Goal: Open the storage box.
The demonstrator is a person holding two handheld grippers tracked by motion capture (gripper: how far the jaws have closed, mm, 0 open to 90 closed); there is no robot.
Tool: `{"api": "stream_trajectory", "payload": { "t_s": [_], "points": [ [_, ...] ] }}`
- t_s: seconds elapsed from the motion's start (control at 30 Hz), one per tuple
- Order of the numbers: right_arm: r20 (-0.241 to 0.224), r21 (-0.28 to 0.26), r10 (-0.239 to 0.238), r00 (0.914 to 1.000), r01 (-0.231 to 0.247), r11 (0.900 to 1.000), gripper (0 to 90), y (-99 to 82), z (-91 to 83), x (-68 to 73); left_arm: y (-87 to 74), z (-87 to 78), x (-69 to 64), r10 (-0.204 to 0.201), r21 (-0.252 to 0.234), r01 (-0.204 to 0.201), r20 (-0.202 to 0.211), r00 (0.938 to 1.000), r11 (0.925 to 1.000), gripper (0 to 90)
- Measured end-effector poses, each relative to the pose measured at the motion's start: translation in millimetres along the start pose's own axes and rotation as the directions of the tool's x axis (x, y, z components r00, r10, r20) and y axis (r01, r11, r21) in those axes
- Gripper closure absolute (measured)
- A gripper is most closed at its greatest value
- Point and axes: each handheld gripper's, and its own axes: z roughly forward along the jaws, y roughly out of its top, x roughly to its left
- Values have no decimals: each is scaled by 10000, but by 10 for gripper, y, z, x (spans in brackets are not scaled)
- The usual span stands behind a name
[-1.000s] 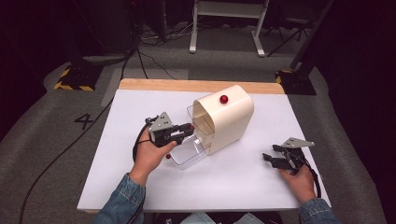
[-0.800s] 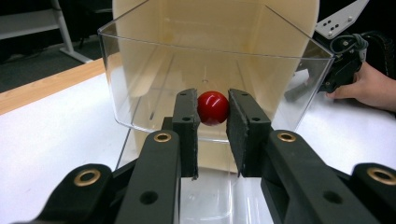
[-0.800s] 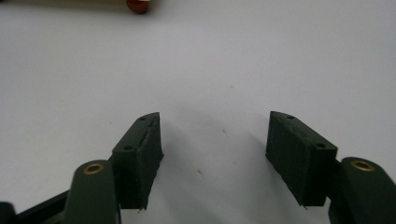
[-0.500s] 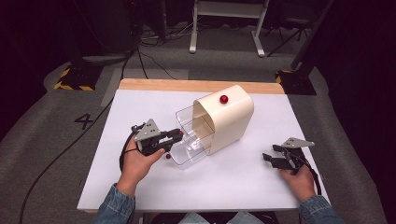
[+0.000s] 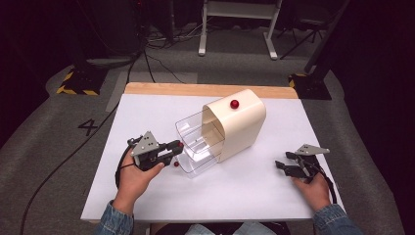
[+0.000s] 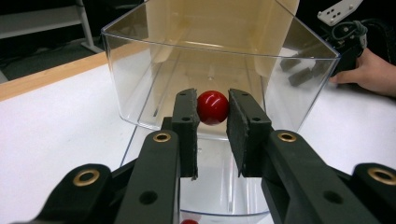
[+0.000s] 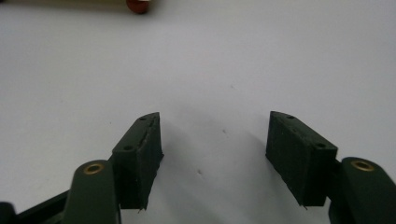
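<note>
Left gripper (image 6: 212, 109) clamped on small glossy red knob (image 6: 212, 107) of clear plastic drawer (image 5: 198, 147), centre frame. Right gripper (image 7: 215, 156) spread apart, lower right, over white tabletop (image 5: 147, 112). Beyond: grey floor (image 5: 54, 122), dark room.

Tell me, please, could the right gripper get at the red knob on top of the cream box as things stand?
Probably yes. The right gripper rests with open jaws on the table, and the knob sits exposed on the box, nothing covering it.
</note>
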Motion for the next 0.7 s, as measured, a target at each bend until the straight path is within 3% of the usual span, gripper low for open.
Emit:
{"api": "stream_trajectory", "payload": {
  "t_s": [0.23, 0.37, 0.43, 0.7],
  "points": [
    [-1, 0, -2, 10000, 2, 10000, 361, 0, 0, -1, -59, -9, 24, -159, 387, 161, -57, 9999, 9991, 730],
    [-16, -4, 11, 10000, -11, 10000, 360, 0, 1, -2, -113, -67, 38, -245, 473, 262, -353, 9991, 9985, 619],
    [-20, -7, 34, 10000, -34, 10000, 361, 1, 1, -1, -137, -87, 33, -291, 359, 306, -425, 9987, 9989, 576],
    [-18, 5, 28, 10000, -28, 10000, 360, 1, 0, -5, -185, -231, 27, -412, 307, 436, -745, 9964, 9986, 548]
  ]
}}
